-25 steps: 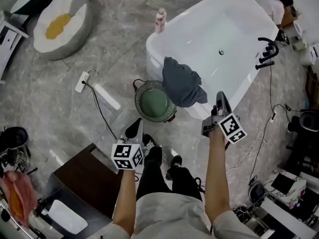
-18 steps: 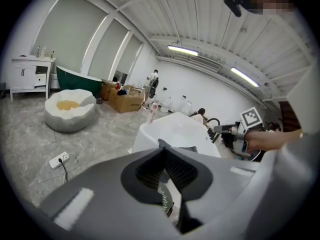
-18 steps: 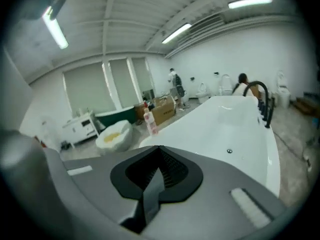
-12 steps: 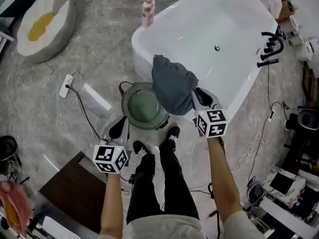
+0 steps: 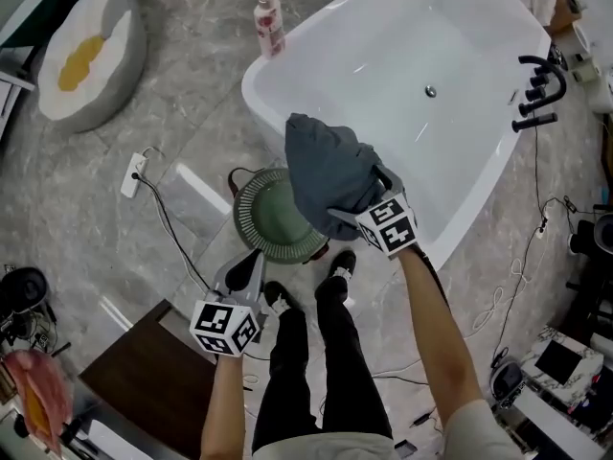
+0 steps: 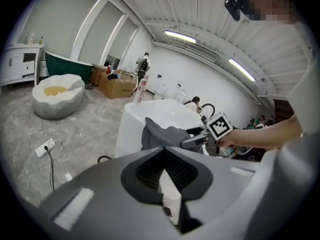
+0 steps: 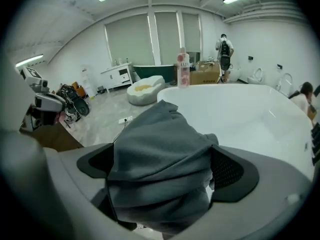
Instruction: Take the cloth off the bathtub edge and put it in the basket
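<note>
"Fingers (image 7: 231, 170) of the right gripper (image 5: 364, 197)?"
"Opening wide, the cloth (image 5: 326, 166) between them, draped over the bathtub (image 5: 259, 103) edge beside the basket (image 5: 245, 209)."
"Left gripper (image 5: 251, 263)?"
"Fingers clenched, holding nothing."

Soft matt grey cloth (image 5: 330, 175), glossy white bathtub (image 5: 460, 56) — smooth, polished marble-look floor (image 5: 192, 84)

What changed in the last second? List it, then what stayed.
The right gripper moved from beside the white bathtub to the dark grey cloth draped on its edge; its jaws are opening around the cloth. Cloth, round green basket and left gripper stayed put.
</note>
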Demonstrator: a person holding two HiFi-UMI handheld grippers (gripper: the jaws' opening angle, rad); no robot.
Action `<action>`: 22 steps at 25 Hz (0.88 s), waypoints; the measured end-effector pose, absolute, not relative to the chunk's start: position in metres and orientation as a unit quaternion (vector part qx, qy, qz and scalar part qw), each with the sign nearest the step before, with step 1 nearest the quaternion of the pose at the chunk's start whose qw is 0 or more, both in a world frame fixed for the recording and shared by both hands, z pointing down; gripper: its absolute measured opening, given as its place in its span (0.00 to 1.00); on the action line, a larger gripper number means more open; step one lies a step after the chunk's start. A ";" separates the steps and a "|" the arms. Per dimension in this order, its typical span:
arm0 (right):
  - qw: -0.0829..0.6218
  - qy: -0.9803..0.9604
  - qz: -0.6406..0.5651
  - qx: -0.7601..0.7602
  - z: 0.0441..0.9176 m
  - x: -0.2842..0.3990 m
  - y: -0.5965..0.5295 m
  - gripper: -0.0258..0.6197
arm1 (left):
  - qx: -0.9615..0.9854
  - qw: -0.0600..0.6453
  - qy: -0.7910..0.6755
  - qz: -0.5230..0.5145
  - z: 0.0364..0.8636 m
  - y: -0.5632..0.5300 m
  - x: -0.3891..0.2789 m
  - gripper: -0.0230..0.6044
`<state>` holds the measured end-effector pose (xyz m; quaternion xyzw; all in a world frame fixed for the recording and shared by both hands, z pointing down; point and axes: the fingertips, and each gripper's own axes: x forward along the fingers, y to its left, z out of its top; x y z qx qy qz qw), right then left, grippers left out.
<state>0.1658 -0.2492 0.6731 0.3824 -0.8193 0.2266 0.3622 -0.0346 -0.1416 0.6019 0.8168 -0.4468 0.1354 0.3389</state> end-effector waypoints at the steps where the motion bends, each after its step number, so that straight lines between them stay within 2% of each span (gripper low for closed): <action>1: 0.370 -0.815 0.231 0.380 0.683 0.170 -0.254 0.93 | 0.815 0.340 -0.449 0.136 0.604 -0.142 -0.033 0.13; 6: 0.405 -0.805 0.241 0.360 0.723 0.171 -0.268 0.93 | 0.804 0.353 -0.458 0.137 0.621 -0.133 -0.030 0.13; 12: 0.386 -0.795 0.276 0.378 0.742 0.172 -0.271 0.92 | 0.803 0.366 -0.450 0.138 0.636 -0.115 -0.026 0.13; 16: 0.367 -0.792 0.294 0.389 0.741 0.175 -0.264 0.82 | 0.796 0.376 -0.451 0.145 0.646 -0.102 -0.038 0.13; 22: 0.382 -0.791 0.248 0.409 0.732 0.180 -0.260 0.65 | 0.785 0.375 -0.469 0.152 0.651 -0.091 -0.071 0.13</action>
